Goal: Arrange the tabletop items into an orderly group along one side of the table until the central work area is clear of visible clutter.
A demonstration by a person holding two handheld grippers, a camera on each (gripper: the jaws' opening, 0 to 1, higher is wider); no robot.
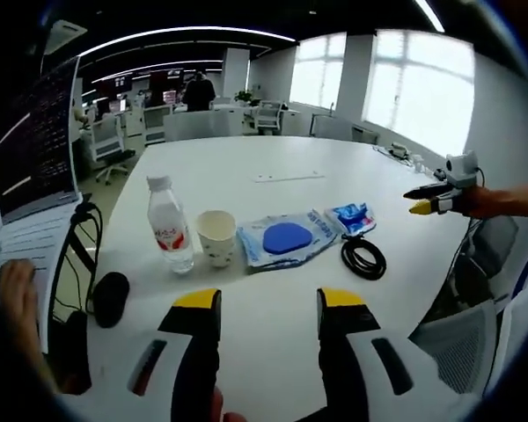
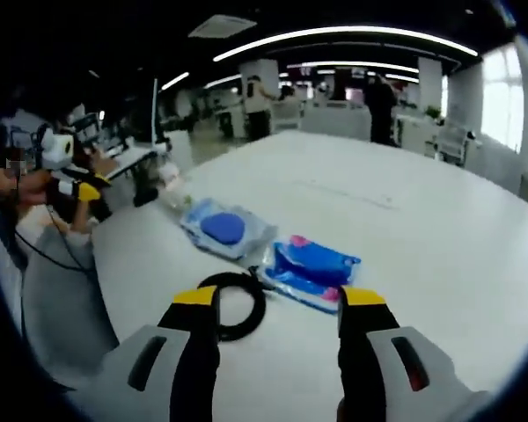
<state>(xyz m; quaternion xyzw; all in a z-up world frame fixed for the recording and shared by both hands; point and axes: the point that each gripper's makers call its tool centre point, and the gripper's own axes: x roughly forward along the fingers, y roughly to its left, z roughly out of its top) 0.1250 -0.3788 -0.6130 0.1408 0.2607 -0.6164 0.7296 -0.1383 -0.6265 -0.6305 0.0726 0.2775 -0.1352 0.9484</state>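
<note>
Two grippers, left gripper (image 1: 268, 303) and right gripper (image 2: 279, 301), hang with jaws parted, holding nothing. Near the white table's (image 1: 273, 198) edge sit a water bottle (image 1: 169, 224), paper cup (image 1: 216, 237), two blue packets (image 1: 286, 239) and a black cable coil (image 1: 363, 258).

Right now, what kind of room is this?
Likely an open-plan office: a large white meeting table, rows of desks with office chairs behind it, and ceiling strip lights.

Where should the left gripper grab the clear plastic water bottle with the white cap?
Grip the clear plastic water bottle across its labelled body, coming in level from the left gripper side. It stands upright, a narrow cylinder; the white paper cup stands close beside it, so keep the jaws clear of that.
</note>
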